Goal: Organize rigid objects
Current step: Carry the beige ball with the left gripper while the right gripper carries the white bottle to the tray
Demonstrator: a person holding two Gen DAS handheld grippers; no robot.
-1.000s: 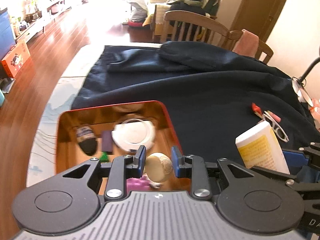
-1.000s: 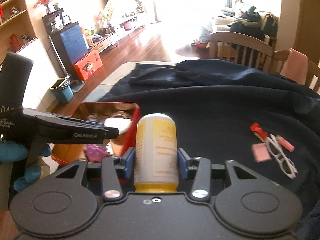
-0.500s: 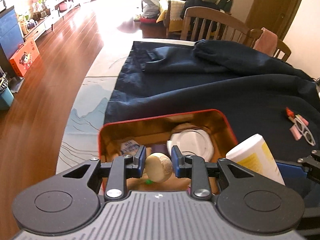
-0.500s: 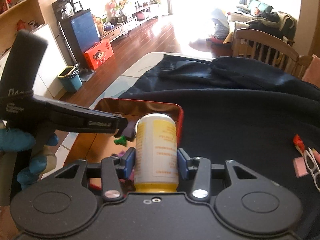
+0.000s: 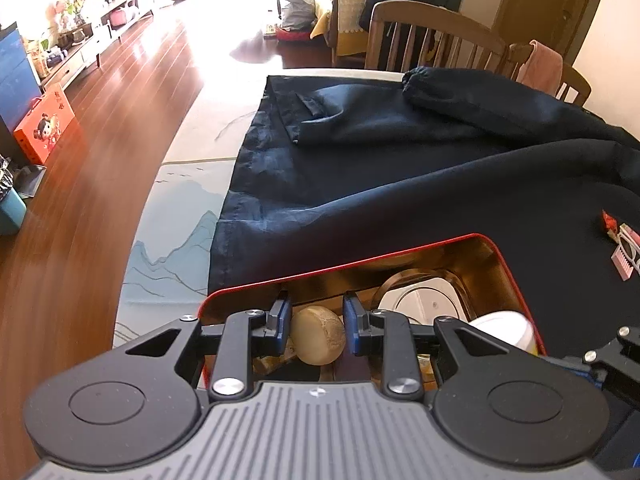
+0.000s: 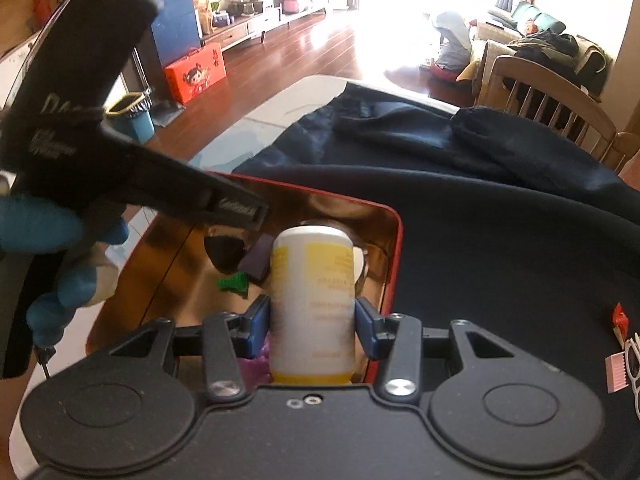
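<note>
Dark navy cloth point(image 5: 420, 184) is covering the table, with a red-rimmed tin point(image 5: 516, 280) sitting at its near left edge. Left gripper point(image 5: 316, 320) is hovering over the tin, pads closed on a tan ball point(image 5: 318, 340). Right gripper point(image 6: 314, 326) is clamping a white-and-yellow bottle point(image 6: 314, 280) upright over the tin's right side (white disc point(image 5: 424, 304), green piece point(image 6: 234, 282) lying inside).

left gripper point(image 5: 316, 322) clamps tan ball point(image 5: 317, 335) | over red tin point(image 5: 404, 258) | white disc point(image 5: 428, 304) inside, 2 o'clock of ball
</note>
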